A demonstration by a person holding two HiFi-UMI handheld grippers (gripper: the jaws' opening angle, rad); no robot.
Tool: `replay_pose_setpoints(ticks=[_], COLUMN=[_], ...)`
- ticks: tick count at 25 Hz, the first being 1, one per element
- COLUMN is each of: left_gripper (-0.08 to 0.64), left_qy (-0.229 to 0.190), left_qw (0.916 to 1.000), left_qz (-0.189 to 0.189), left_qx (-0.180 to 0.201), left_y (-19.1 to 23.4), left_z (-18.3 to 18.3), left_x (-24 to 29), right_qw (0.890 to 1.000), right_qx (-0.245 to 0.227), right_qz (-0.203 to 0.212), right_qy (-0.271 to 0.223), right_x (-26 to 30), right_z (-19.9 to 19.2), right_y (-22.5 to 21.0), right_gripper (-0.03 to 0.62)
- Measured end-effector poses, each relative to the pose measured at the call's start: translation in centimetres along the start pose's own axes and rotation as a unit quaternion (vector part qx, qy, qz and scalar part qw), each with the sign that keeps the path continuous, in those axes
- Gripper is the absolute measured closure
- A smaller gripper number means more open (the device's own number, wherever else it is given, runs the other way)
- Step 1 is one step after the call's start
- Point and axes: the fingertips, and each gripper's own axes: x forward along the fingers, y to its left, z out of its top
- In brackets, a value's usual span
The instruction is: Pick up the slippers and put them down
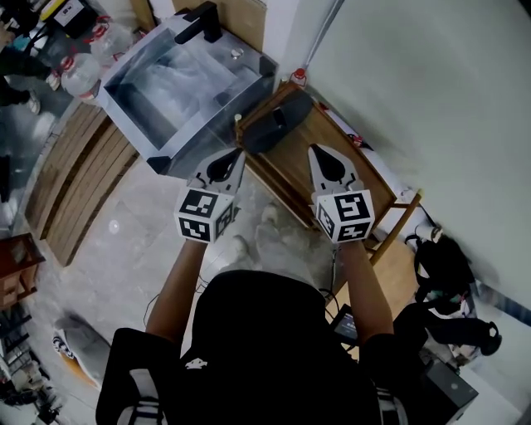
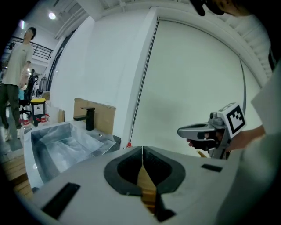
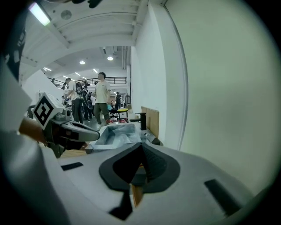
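Both empty: left hand-held gripper (image 1: 235, 158) clenched, right hand-held gripper (image 1: 319, 156) clenched too, nothing between the jaws. Dark slipper (image 1: 278, 126) (only one is clear, a second I can't make out) lies on top of the wooden rack (image 1: 328, 133), just ahead of your tips and between them. Probably light, soft and bendy, so pinch the sole edge or strap and open up first. Steel sink (image 1: 178, 83) with black faucet (image 1: 203, 21) sits ahead-left of the left one, wall ahead-right. The rack rail beside the slipper could catch a jaw
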Motion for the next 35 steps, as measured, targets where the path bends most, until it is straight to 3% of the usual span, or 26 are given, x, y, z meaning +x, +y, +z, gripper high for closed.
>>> replay_pose_setpoints(ticks=[12,25,28,35], left_gripper=[0.552,0.547,0.445,0.376], left_qy=[0.084,0.166,0.183,0.210], left_qw=[0.9963,0.9860,0.9826,0.9765], left_qz=[-0.016,-0.020,-0.030,-0.036], left_qx=[-0.008,0.002,0.002,0.033], left_y=[1.1,3.8,4.1,4.6], left_z=[-6.4,-12.6,-14.1,-15.9], left_x=[9.1,14.4,15.5,18.1], right_qw=[0.998,0.993,0.992,0.990], right_qx=[0.027,0.052,0.057,0.068], right_qz=[0.020,0.028,0.029,0.030], right_qy=[0.061,0.107,0.112,0.124], right_x=[4.8,8.3,9.1,10.0], right_z=[-6.1,-11.2,-12.3,-14.2], right_y=[-4.0,-6.0,-6.2,-6.5], right_gripper=[0.606,0.606,0.606,0.606])
